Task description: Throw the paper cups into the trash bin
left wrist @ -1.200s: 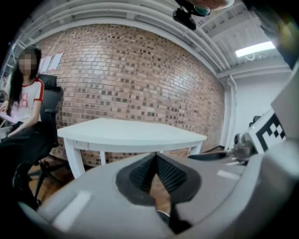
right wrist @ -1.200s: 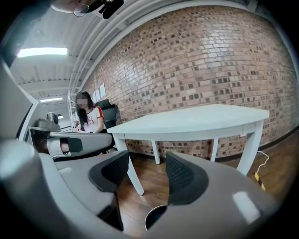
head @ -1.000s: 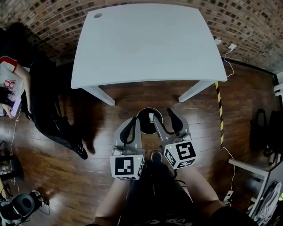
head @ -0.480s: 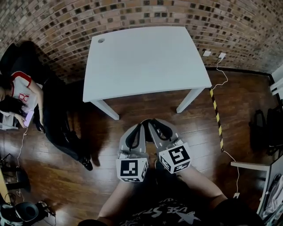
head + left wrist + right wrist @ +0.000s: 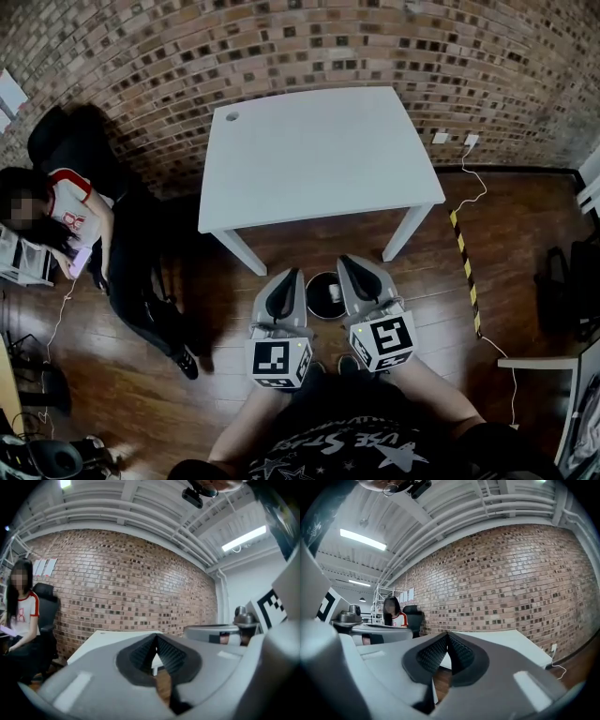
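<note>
Cups: one white paper cup (image 5: 336,292) lies inside the black trash bin (image 5: 313,286), which stands on the floor (image 5: 216,323) between the two tools. None shows on the white surface (image 5: 319,150). Jaws of the left hand-held gripper (image 5: 156,638) are together, with nothing between the pads. Jaws of the right hand-held gripper (image 5: 447,635) have just been closing and now meet, also on nothing. Both point level over the bin. Judgement: drop made, so the jaws have nothing to hold; task looks finished or nearly so.
</note>
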The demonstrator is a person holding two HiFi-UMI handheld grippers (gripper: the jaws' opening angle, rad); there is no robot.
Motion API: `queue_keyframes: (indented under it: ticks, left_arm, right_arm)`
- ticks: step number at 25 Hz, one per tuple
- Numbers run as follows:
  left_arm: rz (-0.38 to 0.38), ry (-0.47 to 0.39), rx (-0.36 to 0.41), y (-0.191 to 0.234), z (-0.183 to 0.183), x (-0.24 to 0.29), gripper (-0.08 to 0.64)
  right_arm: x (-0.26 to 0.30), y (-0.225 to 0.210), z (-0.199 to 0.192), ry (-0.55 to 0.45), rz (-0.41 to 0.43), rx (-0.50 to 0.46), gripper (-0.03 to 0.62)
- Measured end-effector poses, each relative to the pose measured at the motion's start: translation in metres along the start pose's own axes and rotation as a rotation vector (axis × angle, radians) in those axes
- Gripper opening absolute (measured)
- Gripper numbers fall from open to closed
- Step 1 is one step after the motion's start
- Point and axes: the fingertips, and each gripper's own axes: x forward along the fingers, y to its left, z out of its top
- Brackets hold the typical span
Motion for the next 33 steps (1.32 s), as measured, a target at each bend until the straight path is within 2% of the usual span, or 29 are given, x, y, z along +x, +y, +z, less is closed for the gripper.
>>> queue_keyframes:
  ticks: [8, 17, 22, 33]
  left_arm:
    - [-0.008, 0.012, 0.014, 0.010, 0.008, 0.019, 0.005]
    - [-0.003, 0.018, 0.013, 0.002, 0.006, 0.020, 0.005]
    - [-0.018, 0.016, 0.014, -0.003, 0.007, 0.018, 0.005]
    - [-0.001, 0.010, 0.016, 0.002, 0.013, 0.013, 0.005]
  right_arm:
    - [-0.004, -0.021, 0.009, -0.023, -0.076, -0.012, 0.006]
    - [-0.010, -0.016, 0.009, -0.028, -0.053, -0.067, 0.006]
    - [-0.015, -0.013, 0.022, -0.069, -0.057, -0.099, 0.006]
    - [-0.009, -0.014, 0.031, -0.088, -0.046, -0.051, 0.006]
